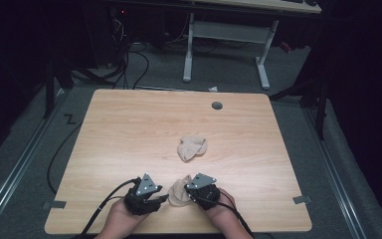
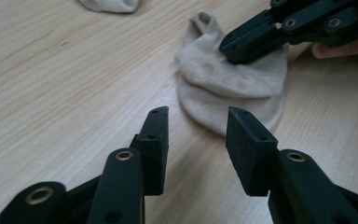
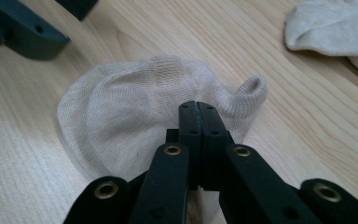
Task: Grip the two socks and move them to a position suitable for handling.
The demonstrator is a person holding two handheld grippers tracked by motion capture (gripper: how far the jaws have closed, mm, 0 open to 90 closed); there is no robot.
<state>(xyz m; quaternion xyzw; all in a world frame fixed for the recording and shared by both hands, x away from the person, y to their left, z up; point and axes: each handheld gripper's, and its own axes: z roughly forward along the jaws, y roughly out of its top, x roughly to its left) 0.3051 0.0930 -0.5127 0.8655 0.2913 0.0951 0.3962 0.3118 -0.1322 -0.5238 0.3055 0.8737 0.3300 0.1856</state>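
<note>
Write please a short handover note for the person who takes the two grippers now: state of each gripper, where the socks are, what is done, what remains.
Left gripper: open, holds nothing, jaws aimed at the near sock's edge, just short of it.
Right gripper: jaws closed together over the near sock; whether they pinch the fabric cannot be told.
Near sock: lies on the table at the front edge, between the two grippers.
Second sock: crumpled at mid-table, apart, untouched.
Done: the near sock is reached by the right gripper.
Left: probably take its free edge with the left gripper, then handle the second sock.
</note>
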